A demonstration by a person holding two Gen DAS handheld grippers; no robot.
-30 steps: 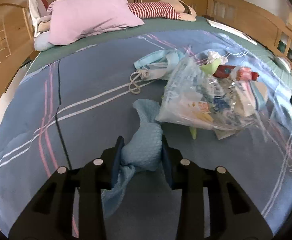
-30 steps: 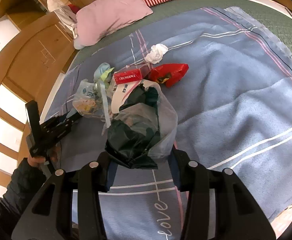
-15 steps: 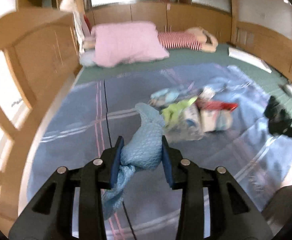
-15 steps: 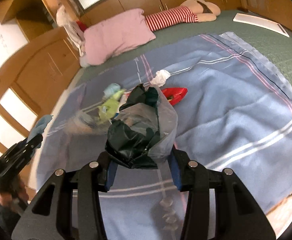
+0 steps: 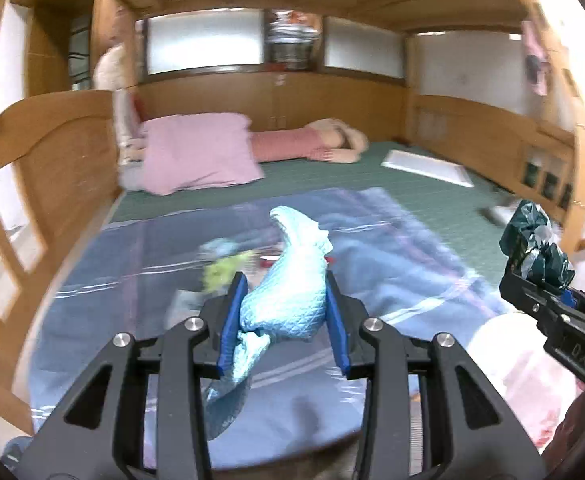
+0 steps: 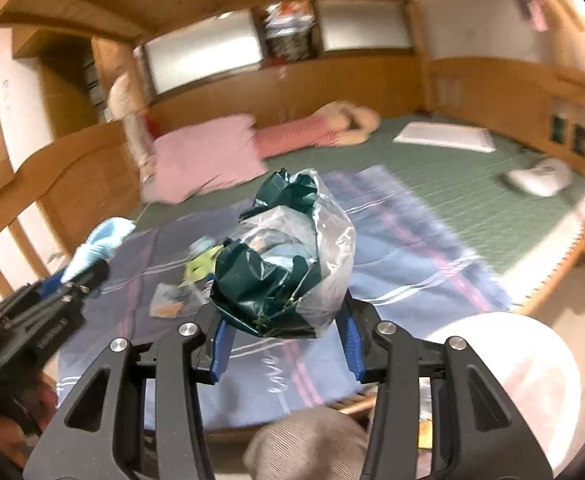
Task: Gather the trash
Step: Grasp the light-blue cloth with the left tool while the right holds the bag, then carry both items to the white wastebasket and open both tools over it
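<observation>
Left tongs (image 5: pixel 286 312) clamp a crumpled blue mask (image 5: pixel 288 280); right tongs (image 6: pixel 284 330) clamp a wad of plastic bags (image 6: pixel 288 264), both above the bed (image 6: pixel 412 264). Risk: the mask's tail dangles and may snag; loose wrappers (image 6: pixel 196 268) on the blanket could be forgotten.

The crumpled cloth (image 5: pixel 286 300) is pale blue with a fine quilted diamond pattern. The bag bundle (image 6: pixel 288 264) mixes dark green plastic with clear, greyish film. The blanket (image 5: pixel 392 276) is dusky blue crossed by thin white and pink stripes (white script shows near its front edge in the right wrist view). The mat (image 6: pixel 452 184) beneath is muted green, the pillow (image 5: pixel 200 156) plain pink. The stuffed doll (image 6: pixel 324 128) wears red-and-white stripes. Both grippers are black with blue pads (image 5: pixel 232 320). The walls (image 5: pixel 472 132) are honey-brown wood.
</observation>
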